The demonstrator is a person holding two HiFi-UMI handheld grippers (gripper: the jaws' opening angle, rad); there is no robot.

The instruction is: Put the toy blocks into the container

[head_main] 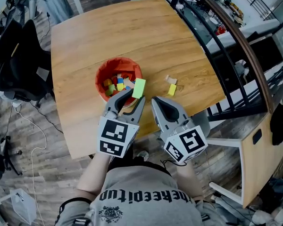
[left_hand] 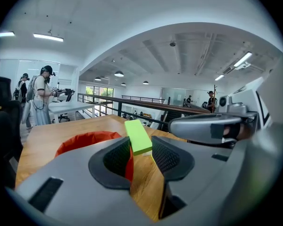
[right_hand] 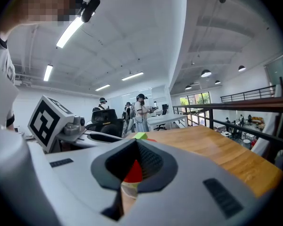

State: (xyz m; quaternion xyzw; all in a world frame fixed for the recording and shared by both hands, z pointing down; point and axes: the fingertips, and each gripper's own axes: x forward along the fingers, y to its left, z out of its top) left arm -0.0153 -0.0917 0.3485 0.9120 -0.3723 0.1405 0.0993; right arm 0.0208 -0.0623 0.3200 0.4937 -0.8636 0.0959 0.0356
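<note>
A flat lime-green block (head_main: 138, 88) sticks up from between the tips of my left gripper (head_main: 133, 97), which is shut on it just beside the near rim of the red container (head_main: 103, 74). In the left gripper view the green block (left_hand: 137, 136) stands clamped between the black pads, with the red container (left_hand: 82, 141) behind and to the left. Several coloured blocks lie inside the container. My right gripper (head_main: 156, 101) hovers shut and empty to the right of the left one. A beige block (head_main: 170, 79) and a yellow block (head_main: 172, 89) lie on the table ahead of it.
The round wooden table (head_main: 132, 36) ends just under both grippers at its near edge. A black railing (head_main: 226, 36) runs along its right side. A dark office chair (head_main: 19, 60) stands at the left. People stand far off in the room.
</note>
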